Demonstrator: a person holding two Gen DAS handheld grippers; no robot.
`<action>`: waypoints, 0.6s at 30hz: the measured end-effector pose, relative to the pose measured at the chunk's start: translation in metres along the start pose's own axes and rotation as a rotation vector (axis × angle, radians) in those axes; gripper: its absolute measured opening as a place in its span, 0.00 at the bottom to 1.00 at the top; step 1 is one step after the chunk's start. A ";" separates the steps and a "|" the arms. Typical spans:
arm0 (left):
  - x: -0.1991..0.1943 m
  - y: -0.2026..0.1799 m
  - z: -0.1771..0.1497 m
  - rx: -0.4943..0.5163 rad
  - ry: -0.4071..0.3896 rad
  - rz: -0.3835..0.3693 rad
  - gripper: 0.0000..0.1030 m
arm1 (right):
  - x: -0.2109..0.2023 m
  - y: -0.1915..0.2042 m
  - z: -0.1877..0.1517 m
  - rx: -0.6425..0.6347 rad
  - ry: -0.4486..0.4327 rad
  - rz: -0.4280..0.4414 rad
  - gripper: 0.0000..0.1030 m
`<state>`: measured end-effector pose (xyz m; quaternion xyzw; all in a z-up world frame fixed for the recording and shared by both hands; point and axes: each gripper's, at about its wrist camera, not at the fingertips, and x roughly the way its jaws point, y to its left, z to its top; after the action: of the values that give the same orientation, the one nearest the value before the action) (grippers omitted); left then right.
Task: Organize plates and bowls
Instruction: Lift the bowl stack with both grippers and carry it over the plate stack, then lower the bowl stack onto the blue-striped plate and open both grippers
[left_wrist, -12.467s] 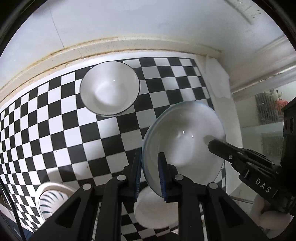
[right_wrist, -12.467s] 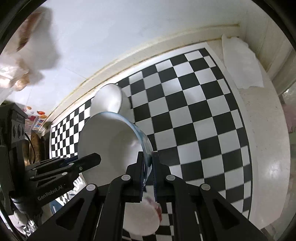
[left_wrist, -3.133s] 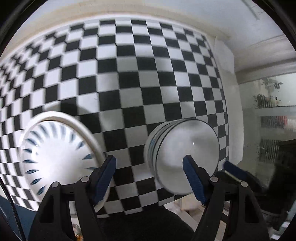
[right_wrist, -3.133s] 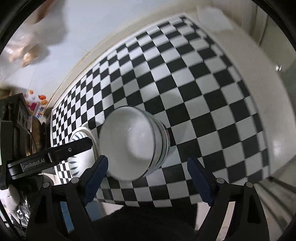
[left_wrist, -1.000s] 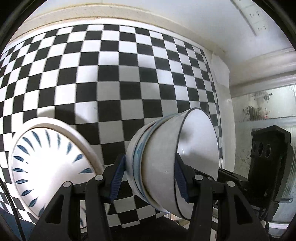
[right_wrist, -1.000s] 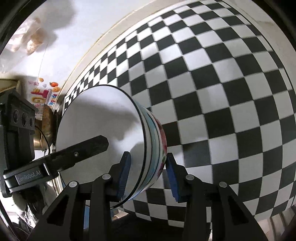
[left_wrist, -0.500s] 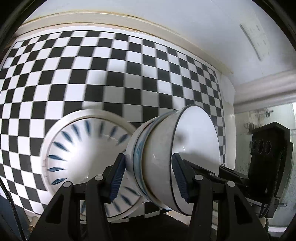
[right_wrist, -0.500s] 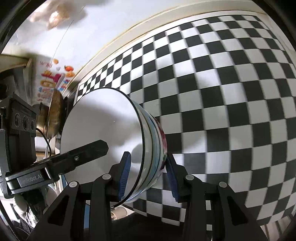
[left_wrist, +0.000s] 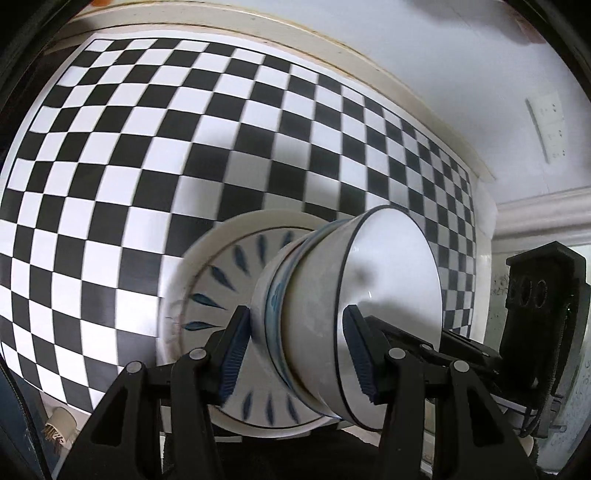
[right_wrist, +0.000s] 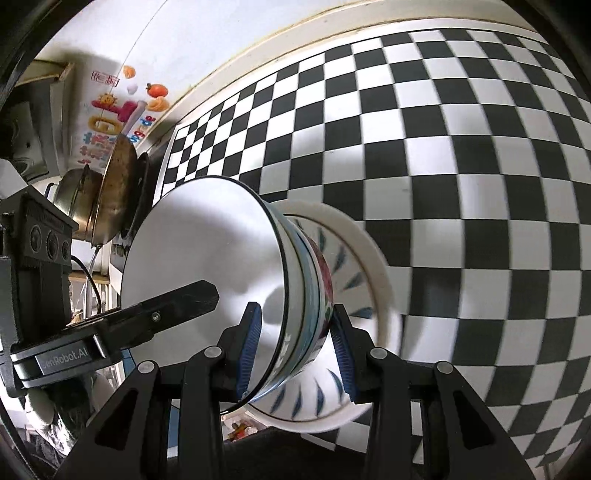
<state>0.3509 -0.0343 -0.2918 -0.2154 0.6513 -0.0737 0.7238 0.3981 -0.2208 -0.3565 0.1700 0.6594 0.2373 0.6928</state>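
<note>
Stacked bowls (left_wrist: 332, 325) over plate (left_wrist: 221, 295), checkered tabletop (left_wrist: 147, 147), white wall (left_wrist: 443, 74)

Counting now: one stack of bowls (left_wrist: 332, 317), and its nested rims read as three, though the blur leaves that unsure. One plate (left_wrist: 207, 280) with blue dashes sits behind it. Two grippers in play, the left gripper (left_wrist: 297, 350) and the right gripper (right_wrist: 295, 347), four blue pads between them. One checkered cloth (left_wrist: 147, 147). Over in the right wrist view, two metal pots (right_wrist: 107, 192) and one sticker sheet (right_wrist: 110, 118).
</note>
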 end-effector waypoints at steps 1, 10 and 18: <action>0.001 0.004 0.000 -0.003 0.001 0.001 0.46 | 0.004 0.003 0.001 -0.001 0.007 0.000 0.40; 0.010 0.025 -0.001 -0.009 0.017 0.006 0.46 | 0.023 0.018 0.003 -0.018 0.025 -0.027 0.40; 0.013 0.027 -0.004 -0.004 0.031 -0.002 0.46 | 0.018 0.022 0.005 -0.018 0.010 -0.044 0.39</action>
<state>0.3444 -0.0161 -0.3153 -0.2161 0.6625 -0.0765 0.7131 0.4011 -0.1923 -0.3586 0.1478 0.6643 0.2287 0.6961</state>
